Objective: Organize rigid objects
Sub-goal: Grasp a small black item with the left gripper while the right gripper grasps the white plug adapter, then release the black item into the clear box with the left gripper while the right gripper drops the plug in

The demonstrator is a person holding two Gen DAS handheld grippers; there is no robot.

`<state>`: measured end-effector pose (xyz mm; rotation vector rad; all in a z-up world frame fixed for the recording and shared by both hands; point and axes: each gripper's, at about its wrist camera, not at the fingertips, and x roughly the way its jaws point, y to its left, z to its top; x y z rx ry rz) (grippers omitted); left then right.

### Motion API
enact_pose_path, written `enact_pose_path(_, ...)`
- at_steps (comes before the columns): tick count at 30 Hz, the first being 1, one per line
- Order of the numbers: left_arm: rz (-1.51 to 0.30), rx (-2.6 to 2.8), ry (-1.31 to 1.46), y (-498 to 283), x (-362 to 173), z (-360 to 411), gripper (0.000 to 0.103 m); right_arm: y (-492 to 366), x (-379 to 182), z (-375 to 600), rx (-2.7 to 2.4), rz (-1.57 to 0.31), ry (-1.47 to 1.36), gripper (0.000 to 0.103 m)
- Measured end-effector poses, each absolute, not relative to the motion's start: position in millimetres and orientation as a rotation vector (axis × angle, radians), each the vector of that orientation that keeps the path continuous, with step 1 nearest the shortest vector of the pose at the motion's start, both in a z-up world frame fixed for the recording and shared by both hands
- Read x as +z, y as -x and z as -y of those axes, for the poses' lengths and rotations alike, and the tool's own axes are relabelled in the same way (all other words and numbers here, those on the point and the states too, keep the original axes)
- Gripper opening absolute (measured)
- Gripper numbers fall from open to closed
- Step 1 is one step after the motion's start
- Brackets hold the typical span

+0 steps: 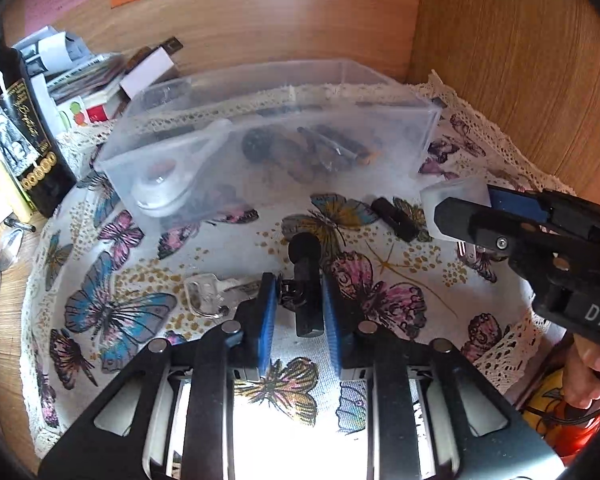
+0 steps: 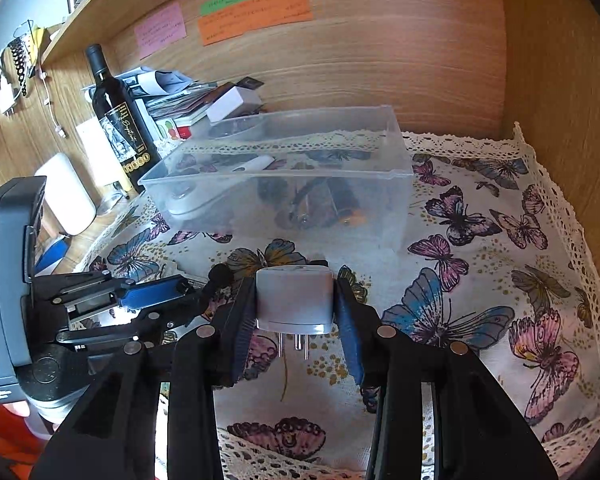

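Broadly, the biggest thing is the butterfly-print tablecloth (image 2: pixel 480 280), a soft woven cloth with a lace edge, spread in a wooden alcove. On it at twelve o'clock in both views stands the clear plastic bin (image 2: pixel 400 184), thin-walled, smooth and a little cloudy, already holding several dark cylindrical items and a white round piece.

Next in size, the grey plug adapter (image 2: pixel 294 298) is clamped between the pads of the right gripper (image 2: pixel 296 312), which is closed on its flat sides, metal prongs pointing down above the cloth. It looks like hard moulded plastic, light and stiff, with rounded corners; the broad flat faces are the sound place to hold it, and the prongs should be kept off the bin wall on the way in.

Smaller, a black mini tripod-like piece (image 1: pixel 306 280) lies on the cloth between the blue pads of the left gripper (image 1: pixel 300 312). The jaws bracket its shaft closely, but whether they are actually pinching it I cannot tell. It seems rigid, jointed and light; the straight shaft is the best grip, since the round head would likely slip.

Smaller again, a short black cylinder (image 1: pixel 394 218) lies at two o'clock of it, and a clear-tagged key (image 1: pixel 208 296) at nine o'clock.
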<state>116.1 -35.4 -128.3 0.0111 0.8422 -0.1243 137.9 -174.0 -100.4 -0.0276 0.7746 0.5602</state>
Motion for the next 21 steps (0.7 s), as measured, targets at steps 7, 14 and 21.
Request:
enact_pose_path(7,-0.761,-0.094,0.003,-113,-104,23,0.022,-140,-85,172,0.536,-0.696,0.022,0.035)
enact_pose_path(14,-0.662,-0.052,0.011,-117,-74,8,0.022,-150,-64,171,0.521,-0.623,0.018,0.035)
enact_pose_path(21,-0.581,-0.021,0.008,-130,-46,-5,0.022,-162,-41,166,0.507,-0.554,0.036,0.035)
